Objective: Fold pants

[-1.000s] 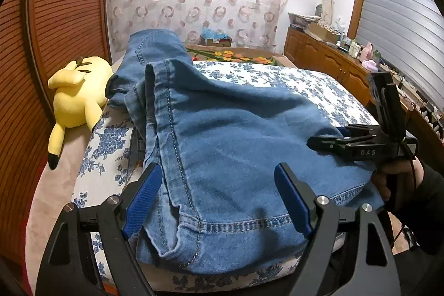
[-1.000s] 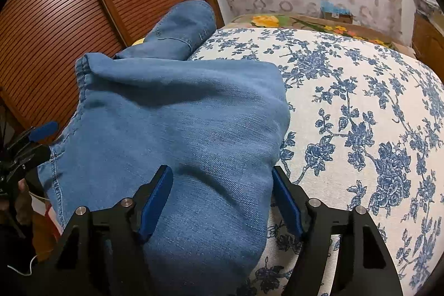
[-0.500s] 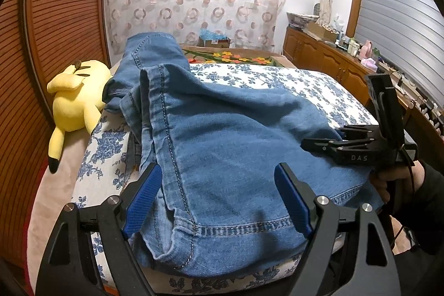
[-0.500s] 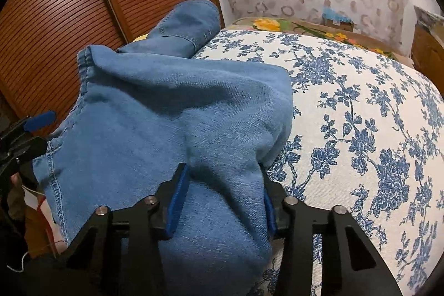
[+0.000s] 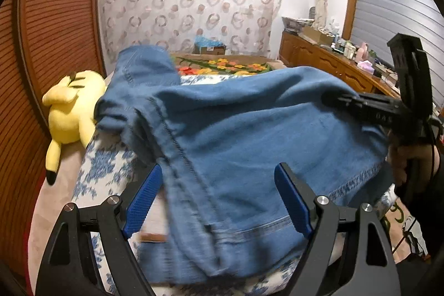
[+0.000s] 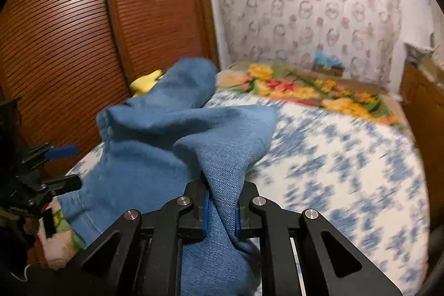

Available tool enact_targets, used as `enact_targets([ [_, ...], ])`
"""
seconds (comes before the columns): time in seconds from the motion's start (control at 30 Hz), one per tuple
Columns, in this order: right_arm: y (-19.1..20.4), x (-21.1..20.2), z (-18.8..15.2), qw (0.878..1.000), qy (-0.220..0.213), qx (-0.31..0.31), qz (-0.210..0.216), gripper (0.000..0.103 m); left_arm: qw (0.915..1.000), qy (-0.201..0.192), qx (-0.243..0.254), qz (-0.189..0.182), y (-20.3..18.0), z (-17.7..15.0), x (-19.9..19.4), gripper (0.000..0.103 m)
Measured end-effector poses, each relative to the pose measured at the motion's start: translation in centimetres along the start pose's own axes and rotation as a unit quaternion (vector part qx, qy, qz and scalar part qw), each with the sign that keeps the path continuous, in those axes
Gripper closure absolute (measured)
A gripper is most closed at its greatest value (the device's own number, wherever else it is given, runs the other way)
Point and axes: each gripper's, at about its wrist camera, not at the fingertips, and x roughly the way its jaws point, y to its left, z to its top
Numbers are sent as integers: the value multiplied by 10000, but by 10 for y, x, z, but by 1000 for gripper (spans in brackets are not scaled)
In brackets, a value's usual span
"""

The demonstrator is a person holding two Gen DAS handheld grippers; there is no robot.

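Note:
Blue denim pants [image 5: 249, 135] lie across the floral bed [image 6: 333, 157]; one side is lifted off the cover. My right gripper [image 6: 220, 201] is closing, and its blue pads pinch a bunched fold of the pants [image 6: 155, 151] between them. In the left wrist view the right gripper [image 5: 330, 99] holds that raised edge at the right, with a hand gripping its handle. My left gripper [image 5: 217, 171] stands open over the hem end of the pants, the cloth lying between its fingers without being pressed. The left gripper [image 6: 70, 165] shows at the left edge of the right wrist view.
A yellow plush toy [image 5: 72, 115] lies at the bed's left side against slatted wooden doors [image 6: 69, 46]. A flowered blanket [image 5: 230, 67] covers the far end of the bed. A cluttered wooden dresser [image 5: 333, 65] runs along the right wall.
My right gripper has closed on a fold of the pants and lifted it, so the right side of the cloth now hangs above the bed. The left gripper stayed open in place.

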Motion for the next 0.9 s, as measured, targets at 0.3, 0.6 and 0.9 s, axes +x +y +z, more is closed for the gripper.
enact_targets([
  [0.3, -119, -32, -24, 9908, 328, 707, -1106, 89, 9993, -52, 264, -270, -31, 22, 16, 19],
  [0.6, -154, -28, -50, 9842, 965, 499, -1397, 69, 9978, 192, 451, -453, -60, 28, 49, 19],
  [0.9, -118, -12, -25, 9931, 711, 45, -927, 69, 9955, 582, 590, -449, -75, 8, 71, 19],
])
